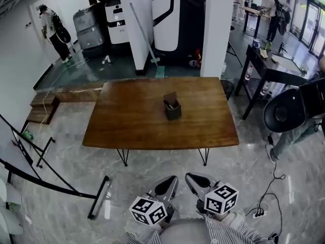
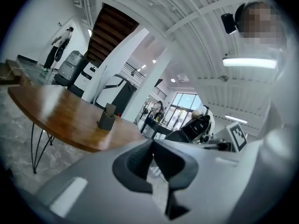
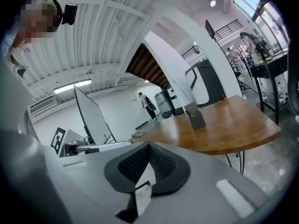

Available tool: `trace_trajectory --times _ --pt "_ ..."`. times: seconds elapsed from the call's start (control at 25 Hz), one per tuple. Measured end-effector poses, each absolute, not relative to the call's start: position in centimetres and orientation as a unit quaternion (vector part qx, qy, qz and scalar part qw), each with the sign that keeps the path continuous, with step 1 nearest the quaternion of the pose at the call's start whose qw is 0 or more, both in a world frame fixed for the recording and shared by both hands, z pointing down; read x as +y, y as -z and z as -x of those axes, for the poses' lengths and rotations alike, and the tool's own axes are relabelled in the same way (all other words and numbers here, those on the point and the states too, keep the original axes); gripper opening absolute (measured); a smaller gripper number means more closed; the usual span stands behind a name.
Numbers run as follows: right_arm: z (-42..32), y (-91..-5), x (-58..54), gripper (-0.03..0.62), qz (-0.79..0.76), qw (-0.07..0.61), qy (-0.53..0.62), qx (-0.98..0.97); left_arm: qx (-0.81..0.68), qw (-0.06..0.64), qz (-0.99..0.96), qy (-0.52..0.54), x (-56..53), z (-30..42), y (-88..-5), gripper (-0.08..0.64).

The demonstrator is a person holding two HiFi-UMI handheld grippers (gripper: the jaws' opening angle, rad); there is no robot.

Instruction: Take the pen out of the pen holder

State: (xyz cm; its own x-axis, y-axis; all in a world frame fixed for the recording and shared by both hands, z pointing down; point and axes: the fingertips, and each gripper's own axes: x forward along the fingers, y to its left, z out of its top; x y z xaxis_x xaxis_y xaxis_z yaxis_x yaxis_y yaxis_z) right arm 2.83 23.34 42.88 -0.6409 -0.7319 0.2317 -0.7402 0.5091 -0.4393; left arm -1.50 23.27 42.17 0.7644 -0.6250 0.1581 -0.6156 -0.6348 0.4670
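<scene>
Pen holder (image 1: 172,110): dark, upright on the wooden table (image 1: 127,121). Your left gripper (image 1: 168,186) and right gripper (image 1: 197,182): jaws together, empty, well apart from it.

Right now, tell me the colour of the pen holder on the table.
The pen holder is dark grey, seen best in the head view.

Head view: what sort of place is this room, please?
Probably an open office or lab workspace: office printers stand at the back, a wooden table carries a pen holder, and a black desk stands near tall windows.
</scene>
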Motion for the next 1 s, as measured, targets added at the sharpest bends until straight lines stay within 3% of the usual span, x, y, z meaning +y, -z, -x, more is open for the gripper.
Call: trace_trajectory --times 0.52,1.0 --pt "-1.7 -41.5 7.3 0.0 -0.457 -0.027 -0.251 -0.853 -0.331 0.234 -0.914 -0.01 7.6 3.2 -41.4 0.008" --pt "-1.5 -44.0 4.6 0.0 -0.463 -0.022 -0.287 -0.838 -0.297 0.282 -0.912 -0.034 4.9 2.5 -44.4 0.008"
